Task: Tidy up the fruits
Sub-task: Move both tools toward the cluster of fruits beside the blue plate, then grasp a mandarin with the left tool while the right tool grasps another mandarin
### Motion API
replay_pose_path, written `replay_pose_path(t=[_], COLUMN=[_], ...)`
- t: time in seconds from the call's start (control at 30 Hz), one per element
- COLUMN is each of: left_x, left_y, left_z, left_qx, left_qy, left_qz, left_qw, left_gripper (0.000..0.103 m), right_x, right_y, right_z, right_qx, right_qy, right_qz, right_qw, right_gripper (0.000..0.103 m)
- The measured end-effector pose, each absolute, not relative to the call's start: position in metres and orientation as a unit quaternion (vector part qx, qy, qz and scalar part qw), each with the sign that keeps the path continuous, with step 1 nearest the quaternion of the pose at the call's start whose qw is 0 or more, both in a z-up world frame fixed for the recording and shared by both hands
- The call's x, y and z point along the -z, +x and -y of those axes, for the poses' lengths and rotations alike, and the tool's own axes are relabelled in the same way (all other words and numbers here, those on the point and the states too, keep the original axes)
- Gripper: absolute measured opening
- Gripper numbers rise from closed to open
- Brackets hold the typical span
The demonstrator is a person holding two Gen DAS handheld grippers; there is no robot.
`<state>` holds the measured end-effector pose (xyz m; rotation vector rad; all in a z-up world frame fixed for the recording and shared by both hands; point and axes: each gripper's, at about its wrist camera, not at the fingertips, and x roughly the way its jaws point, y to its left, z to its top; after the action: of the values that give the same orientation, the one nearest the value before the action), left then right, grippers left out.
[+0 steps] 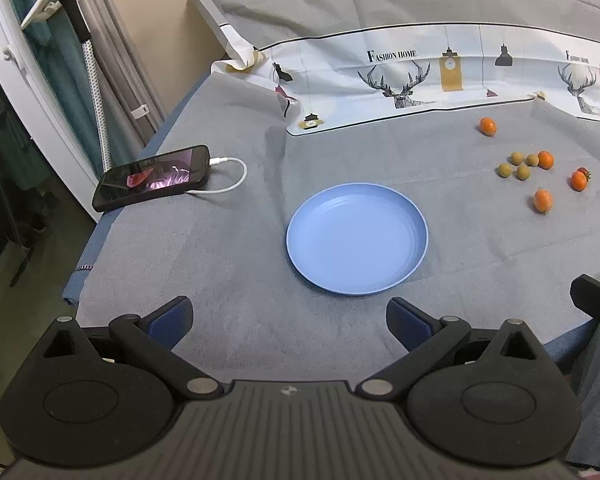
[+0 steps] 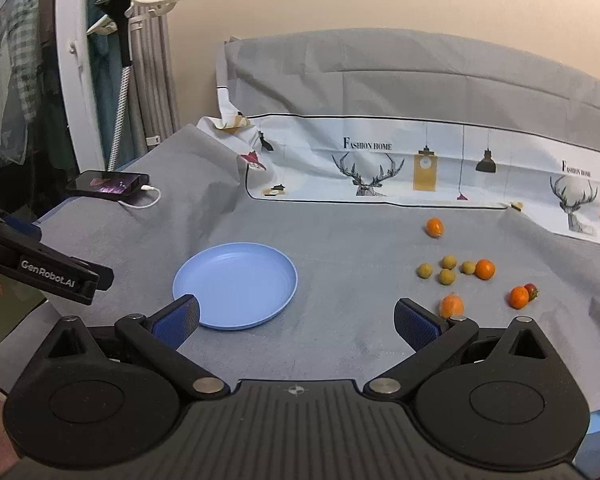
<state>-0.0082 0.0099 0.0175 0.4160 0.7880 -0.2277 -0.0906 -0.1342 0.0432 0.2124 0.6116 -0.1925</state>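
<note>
A light blue plate lies empty on the grey cloth, also in the right wrist view. To its right lie several small oranges, several small yellow-green fruits and one red strawberry. My left gripper is open and empty, just in front of the plate. My right gripper is open and empty, between the plate and the nearest orange.
A black phone on a white cable lies at the cloth's left edge. A printed white sheet and a grey pillow lie behind. The left gripper's body shows at the left of the right wrist view.
</note>
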Motion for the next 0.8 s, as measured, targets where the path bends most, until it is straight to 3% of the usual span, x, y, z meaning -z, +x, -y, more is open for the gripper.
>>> replay_pose_path(t=[0.8], left_x=[0.027], left_y=[0.071], left_z=[0.1], left_qx=[0.064], left_qy=[0.225], left_qz=[-0.441], left_qw=[0.866], left_gripper=[0.103], right_x=[0.043], right_y=[-0.039], right_z=[0.227], right_qx=[0.168], right_qy=[0.17], right_qz=[-0.282], right_qw=[0.929], right_gripper=[0.103])
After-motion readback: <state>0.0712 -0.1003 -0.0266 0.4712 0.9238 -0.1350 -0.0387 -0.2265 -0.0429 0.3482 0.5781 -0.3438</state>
